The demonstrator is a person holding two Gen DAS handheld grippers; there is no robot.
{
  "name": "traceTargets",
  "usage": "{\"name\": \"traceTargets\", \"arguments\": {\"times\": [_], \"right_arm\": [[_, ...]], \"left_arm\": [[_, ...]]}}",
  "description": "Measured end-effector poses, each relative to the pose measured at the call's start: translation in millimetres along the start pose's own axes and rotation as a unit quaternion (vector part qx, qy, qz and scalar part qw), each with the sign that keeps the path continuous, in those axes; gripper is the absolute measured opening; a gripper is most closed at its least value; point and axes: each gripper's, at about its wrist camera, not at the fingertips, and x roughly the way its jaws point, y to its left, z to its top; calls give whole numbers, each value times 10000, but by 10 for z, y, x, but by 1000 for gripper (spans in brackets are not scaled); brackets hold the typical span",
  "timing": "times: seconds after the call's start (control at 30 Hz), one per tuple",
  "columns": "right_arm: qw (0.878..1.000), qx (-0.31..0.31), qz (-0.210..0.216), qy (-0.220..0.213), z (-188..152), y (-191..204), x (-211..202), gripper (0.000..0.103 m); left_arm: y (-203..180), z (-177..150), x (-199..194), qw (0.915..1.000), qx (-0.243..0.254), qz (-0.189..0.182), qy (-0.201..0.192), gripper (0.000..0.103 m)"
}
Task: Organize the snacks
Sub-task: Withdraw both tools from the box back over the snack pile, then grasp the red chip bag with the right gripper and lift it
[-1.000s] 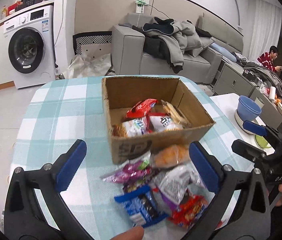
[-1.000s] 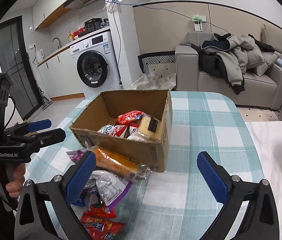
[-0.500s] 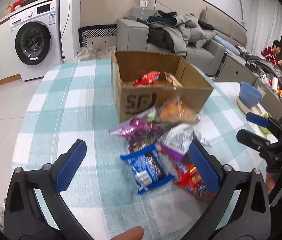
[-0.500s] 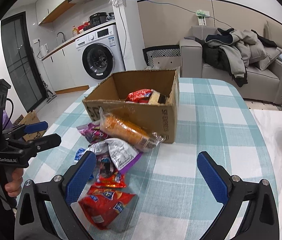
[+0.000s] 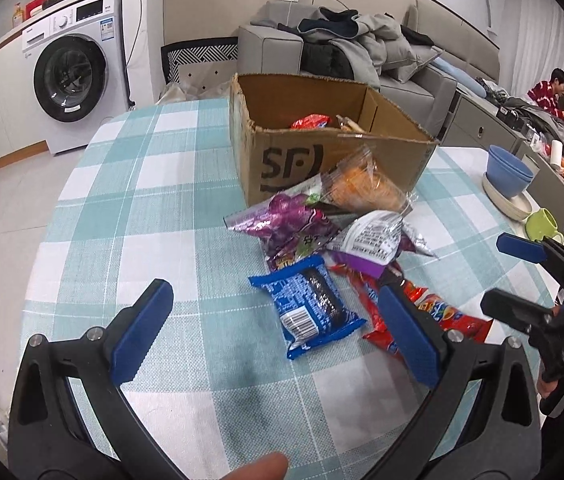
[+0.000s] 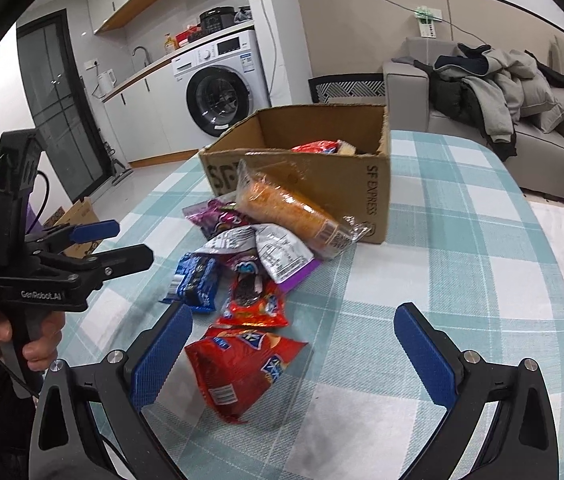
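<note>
**Snack pile lying in front of open carton**

The left gripper [image 5: 278, 334] and right gripper [image 6: 291, 354] are both hovering released, jaws spread wide, holding nothing. The brown cardboard carton [image 5: 337, 152] is sitting on the teal-and-white checked tablecloth [image 5: 142, 200], apparently already containing a few packets. At its 6 o'clock, loose snacks are lying heaped: an orange clear-wrapped biscuit roll [image 6: 293, 216] leaning against the carton, a blue cookie packet [image 5: 309, 308], and a red crisp bag [image 6: 242, 368].
</note>
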Motion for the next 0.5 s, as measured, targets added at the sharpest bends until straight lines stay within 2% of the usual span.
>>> {"name": "traceTargets", "arguments": {"times": [0.33, 0.5], "right_arm": [[9984, -217, 212, 485, -163, 133, 321, 103], [9970, -223, 106, 738, -229, 105, 465, 103]], "left_arm": [[-17, -55, 130, 9999, 51, 18, 149, 102], [-19, -64, 189, 9998, 58, 17, 209, 102]]}}
